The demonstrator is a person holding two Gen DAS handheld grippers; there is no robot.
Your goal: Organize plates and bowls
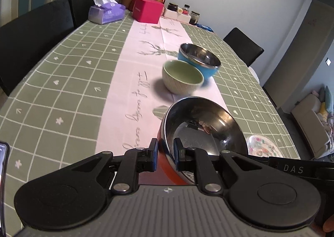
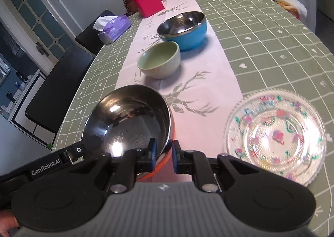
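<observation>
Near the front edge of the table (image 2: 271, 28), I have both grippers clamped on the rim of the same orange-sided steel bowl (image 2: 129, 124): the left gripper (image 1: 165, 154) pinches the wall on one side, one pad inside and one outside, and the right gripper (image 2: 163, 154) does the same on the opposite side. Whether the bowl's base is touching the pink runner (image 2: 198, 82) or hanging just clear of it I cannot tell, since both cameras look past it. My main worry is that two thin pinches on a slick metal rim can slip, and if my hands drift apart or twist unevenly the bowl could pivot, pop free and drop. It could also clip the patterned glass plate (image 2: 275, 134) lying just beside it on the right, or, if carried forward, knock the green ceramic bowl (image 2: 159, 59), which sits near the blue-sided steel bowl (image 2: 183, 28) further along the runner. Both grippers pitch steeply down toward the table from my side, roughly parallel, with the left one's body crossing the lower left of the right camera's view.
</observation>
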